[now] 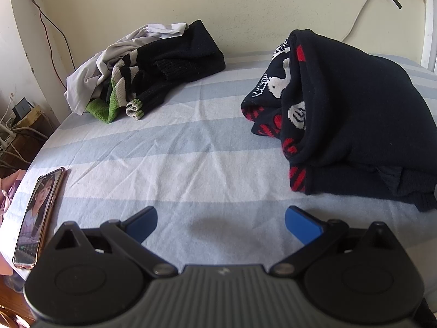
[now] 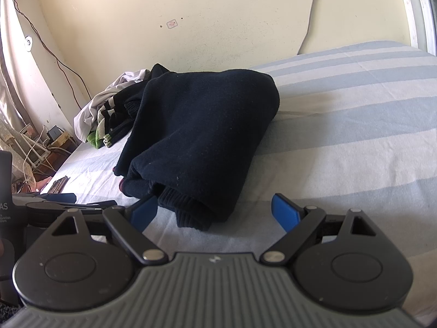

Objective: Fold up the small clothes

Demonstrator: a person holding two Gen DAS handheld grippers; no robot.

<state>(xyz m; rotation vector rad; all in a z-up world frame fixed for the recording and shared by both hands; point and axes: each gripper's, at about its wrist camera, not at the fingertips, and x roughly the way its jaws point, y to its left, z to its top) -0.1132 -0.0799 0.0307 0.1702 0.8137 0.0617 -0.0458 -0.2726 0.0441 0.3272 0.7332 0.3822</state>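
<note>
My left tongs (image 1: 221, 225) hang spread wide over bare sheet at the bottom of the left wrist view, blue pads apart and nothing between them. My right tongs (image 2: 214, 213) are spread as well, low in the right wrist view, with the ribbed hem of the folded dark sweater (image 2: 202, 134) lying just ahead of the gap between the pads, near the left pad; I cannot tell whether that pad touches the knit.

The sweater sits on the striped bed sheet (image 1: 169, 147). In the left view it fills the right of the frame (image 1: 355, 114), and only there do I see its pattern: white figures and red marks on the folded-in layers along its left edge. The right view shows me only plain dark knit from the hem side.

The pile of unfolded clothes (image 1: 142, 68) lies in the upper left of the left view, against the wall: a pale garment, a black knit, and a green, white and black striped piece. In the right view that pile (image 2: 109, 114) is half hidden behind the sweater.

A phone (image 1: 38, 218) with its screen lit lies at the bed's lower left edge in the left view; in the right view it is only a dark sliver (image 2: 58, 184). The right view alone shows my left tongs from the side, at its lower left.
</note>
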